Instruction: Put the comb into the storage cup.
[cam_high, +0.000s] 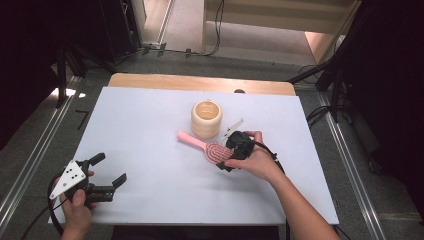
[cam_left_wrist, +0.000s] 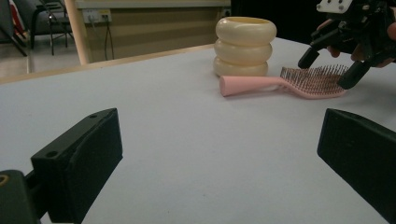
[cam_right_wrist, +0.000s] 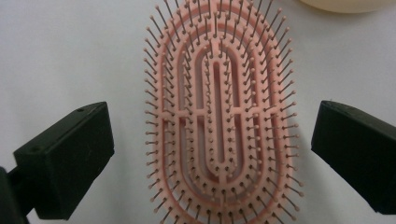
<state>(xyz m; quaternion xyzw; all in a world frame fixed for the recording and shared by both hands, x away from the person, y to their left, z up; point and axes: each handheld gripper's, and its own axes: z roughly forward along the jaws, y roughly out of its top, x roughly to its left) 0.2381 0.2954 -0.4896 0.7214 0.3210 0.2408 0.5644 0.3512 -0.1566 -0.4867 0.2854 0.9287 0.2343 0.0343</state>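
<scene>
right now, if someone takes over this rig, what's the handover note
Right gripper: open, jaws straddling the head of the pink hairbrush, not closed on it.
Left gripper: open, holding nothing, near the front left of the table.
The brush lies bristles up beside the cream ringed cup.
Done: approach to the brush.
Left: close and lift; possibly into the cup.

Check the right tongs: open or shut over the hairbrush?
Open. The right tongs straddle the hairbrush head, jaws apart on either side, not touching it.

Two black claws (cam_high: 110, 171) (cam_high: 226, 152), blocky jaws, trailing black cables, grey dotted three-cornered plate.
</scene>
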